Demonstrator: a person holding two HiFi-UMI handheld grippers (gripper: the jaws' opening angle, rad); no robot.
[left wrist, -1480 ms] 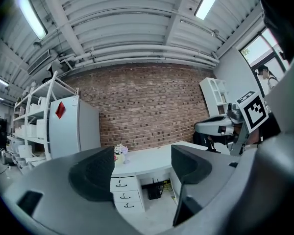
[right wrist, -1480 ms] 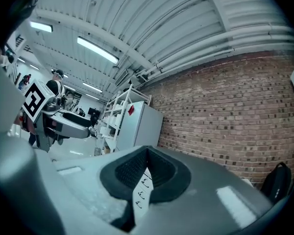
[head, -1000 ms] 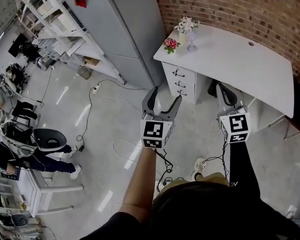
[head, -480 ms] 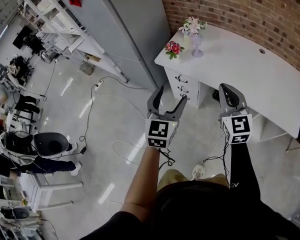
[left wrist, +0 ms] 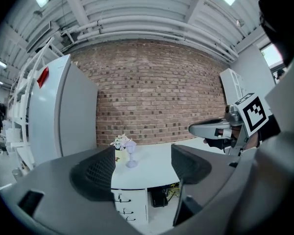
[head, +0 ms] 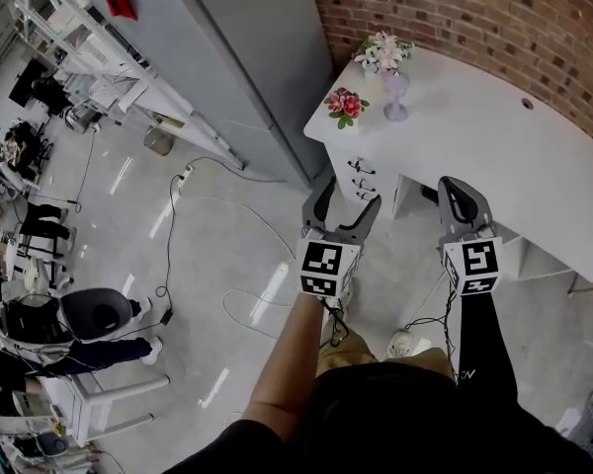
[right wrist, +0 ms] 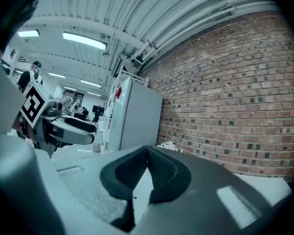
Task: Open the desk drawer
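Seen from above, a person stands on a grey floor (head: 227, 255) facing a white desk (head: 534, 181) set against a brick wall (head: 494, 18), with a gripper held out in each hand. The left gripper (head: 348, 197) has its fingers (head: 322, 194) spread wide with nothing between them (its own view shows only the desk through the gap). The right gripper (head: 456, 188) has its fingers pressed together at the tips and holds nothing.

The drawer to open belongs to a stack of three drawers (head: 359, 178) under the end of the worktop (head: 474, 136). The stack sits just ahead of and below the left fingers, untouched, and all three drawers look closed. From the right fingers it lies off to the left, and the open knee space is straight ahead of them. Each drawer front carries a small dark handle (head: 362, 166). Beyond the left fingers, on the worktop, stand a pot of pink flowers (head: 342, 101) and a stemmed vase (head: 396, 95).

The drawer is probably light and rigid and should slide straight out on runners. Its handle looks thin, hard and perhaps slippery. The best hold would be the left fingers closed across the middle of the bar, followed by a level pull straight back toward the person. A crooked or off-centre pull could make it bind. A sharp tug might shake the vase, which looks top-heavy and breakable.
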